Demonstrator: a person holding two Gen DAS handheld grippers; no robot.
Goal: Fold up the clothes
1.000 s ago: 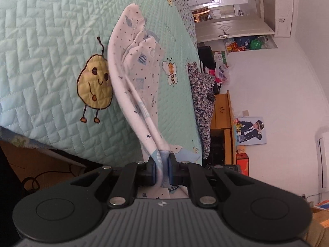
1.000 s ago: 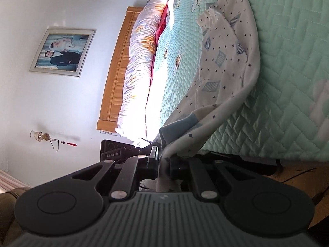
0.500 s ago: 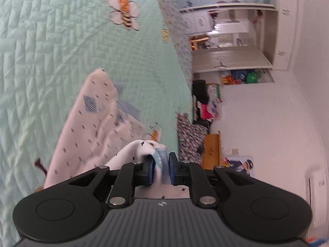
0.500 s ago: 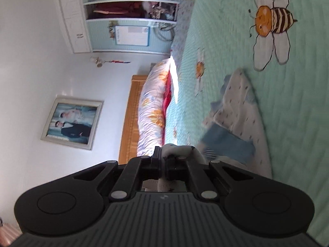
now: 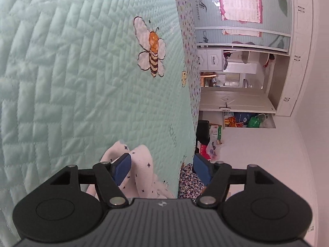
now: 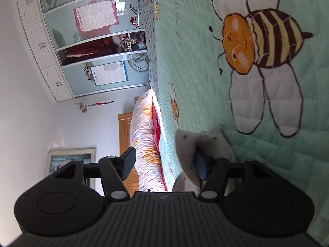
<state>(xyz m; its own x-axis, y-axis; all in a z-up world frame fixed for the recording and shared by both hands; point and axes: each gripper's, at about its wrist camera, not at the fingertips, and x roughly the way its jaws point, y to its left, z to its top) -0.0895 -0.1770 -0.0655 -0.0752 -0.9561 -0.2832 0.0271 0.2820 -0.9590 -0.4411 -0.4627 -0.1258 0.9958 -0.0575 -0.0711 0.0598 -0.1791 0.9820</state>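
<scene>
My left gripper is showing a dark grey ribbed body with a small pale logo at its front edge. Two matte black rounded housings, each with a shallow circular recess, are flanking it. Black link arms are running forward on silver pivot screws to blue pads. My right gripper is wearing the same build: ribbed grey deck, black discs, silver screws, one blue pad showing.
</scene>
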